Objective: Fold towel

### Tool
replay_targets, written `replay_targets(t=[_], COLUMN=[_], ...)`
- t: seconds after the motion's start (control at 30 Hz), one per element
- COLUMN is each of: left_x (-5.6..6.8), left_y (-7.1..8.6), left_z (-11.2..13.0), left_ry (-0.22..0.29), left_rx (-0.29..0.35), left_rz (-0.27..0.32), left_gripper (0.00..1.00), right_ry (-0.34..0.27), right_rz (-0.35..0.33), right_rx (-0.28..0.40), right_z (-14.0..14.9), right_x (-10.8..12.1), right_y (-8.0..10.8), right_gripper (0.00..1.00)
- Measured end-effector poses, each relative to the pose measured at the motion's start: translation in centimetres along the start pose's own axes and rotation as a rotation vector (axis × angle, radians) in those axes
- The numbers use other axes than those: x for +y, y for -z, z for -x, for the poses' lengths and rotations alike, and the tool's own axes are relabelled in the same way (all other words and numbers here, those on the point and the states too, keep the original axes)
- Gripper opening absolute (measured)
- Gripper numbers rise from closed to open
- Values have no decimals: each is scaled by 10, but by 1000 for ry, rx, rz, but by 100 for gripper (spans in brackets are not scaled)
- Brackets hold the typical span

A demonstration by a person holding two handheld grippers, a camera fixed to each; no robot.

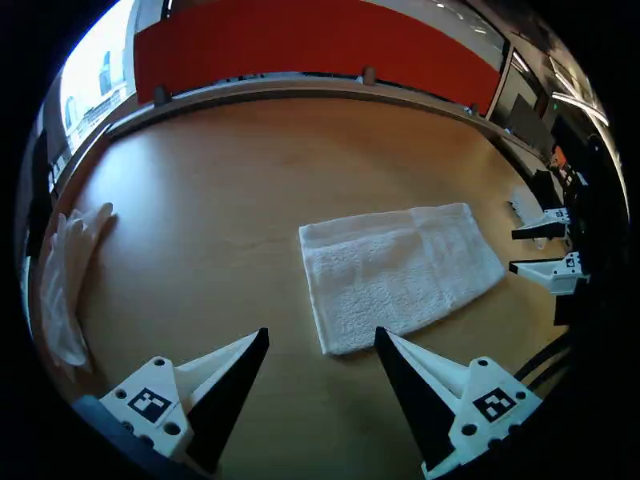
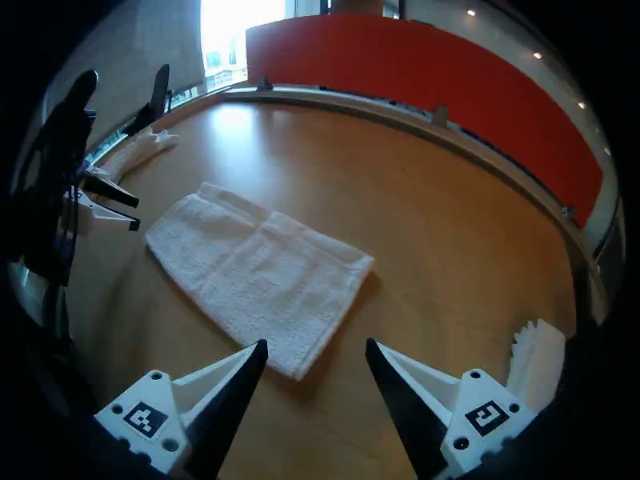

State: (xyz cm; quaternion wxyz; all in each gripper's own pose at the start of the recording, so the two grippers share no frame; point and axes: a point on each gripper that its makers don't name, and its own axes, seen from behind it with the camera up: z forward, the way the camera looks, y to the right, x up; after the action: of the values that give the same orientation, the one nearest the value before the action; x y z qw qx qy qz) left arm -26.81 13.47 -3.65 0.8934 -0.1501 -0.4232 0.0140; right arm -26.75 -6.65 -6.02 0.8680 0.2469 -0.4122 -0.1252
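Your left gripper (image 1: 320, 330) and right gripper (image 2: 316, 343) hover open | towel (image 1: 396, 272) looks soft, limp, light | pinch the near corners

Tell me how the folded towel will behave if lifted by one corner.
The towel looks floppy: soft terry lying in flat layers, so it should drape and unfold. Its fuzzy pile probably grips the wooden table when pushed.

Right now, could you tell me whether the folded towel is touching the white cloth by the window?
Apart. The left gripper view shows the towel mid-table and the cloth at the edge, with bare table between them.
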Motion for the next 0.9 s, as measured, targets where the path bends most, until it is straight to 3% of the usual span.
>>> replay_targets(t=[0.9], left_x=[-36], left_y=[45], left_z=[28], left_ry=[103], left_rx=[17], left_rz=[-88], left_gripper=[99], right_ry=[88], right_rz=[-69], right_rx=[-31], right_z=[0], right_x=[-10], right_y=[-10], right_gripper=[95])
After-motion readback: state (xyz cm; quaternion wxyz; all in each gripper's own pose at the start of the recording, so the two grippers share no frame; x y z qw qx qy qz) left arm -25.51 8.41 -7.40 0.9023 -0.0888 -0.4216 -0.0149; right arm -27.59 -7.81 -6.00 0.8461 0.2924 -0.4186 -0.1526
